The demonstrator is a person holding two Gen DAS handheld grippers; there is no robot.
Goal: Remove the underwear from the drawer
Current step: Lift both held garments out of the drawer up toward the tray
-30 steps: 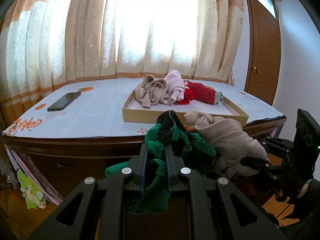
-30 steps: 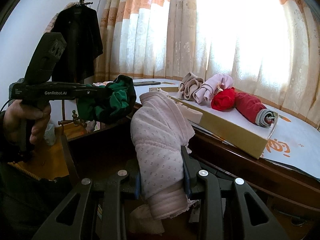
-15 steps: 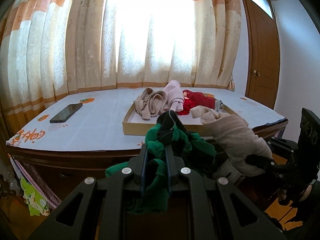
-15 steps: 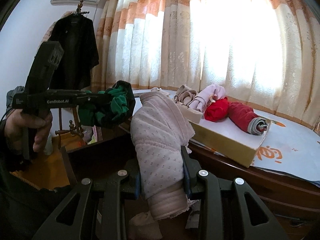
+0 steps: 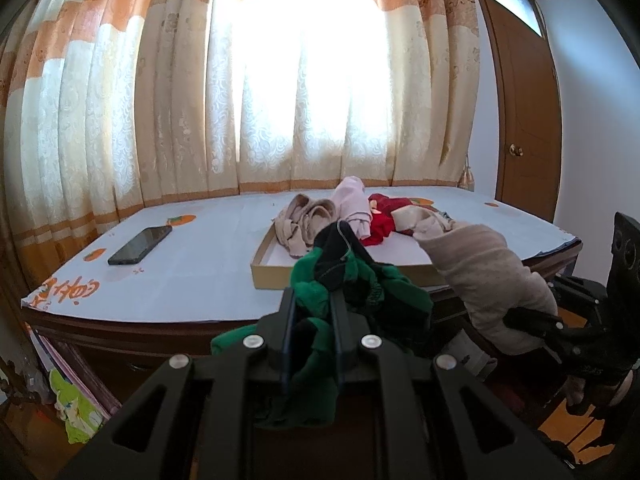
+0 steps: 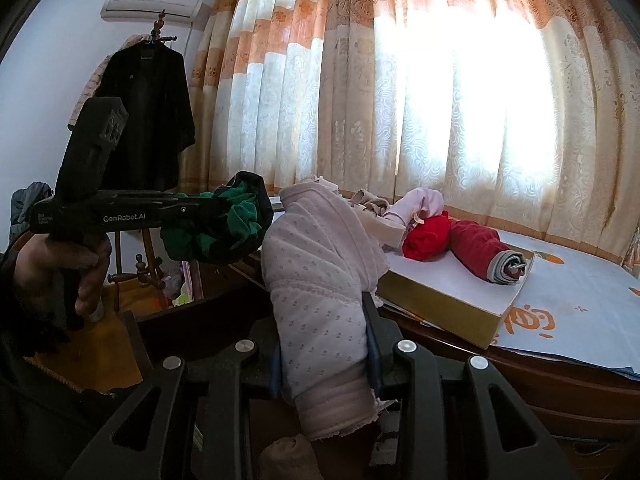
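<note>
My left gripper (image 5: 312, 300) is shut on a bunched green and black underwear (image 5: 360, 288), held in the air in front of the table edge; it also shows at the left of the right wrist view as the green underwear (image 6: 224, 224). My right gripper (image 6: 324, 320) is shut on a rolled pale pink dotted underwear (image 6: 320, 280), seen in the left wrist view as the pale roll (image 5: 488, 276) to the right of the green one. On the table a shallow cardboard box (image 5: 276, 276) holds beige, pink and red rolled garments (image 5: 348, 208).
A black phone (image 5: 140, 245) lies on the white tablecloth at the left. Curtains cover the window behind the table. A wooden door (image 5: 528, 120) stands at the right. A dark coat (image 6: 148, 112) hangs on a stand at the left, with a person's hand (image 6: 60, 268) gripping the left tool.
Both views have tilted upward a little, so the table and box sit lower in frame. Each gripper keeps its hold on its garment.
</note>
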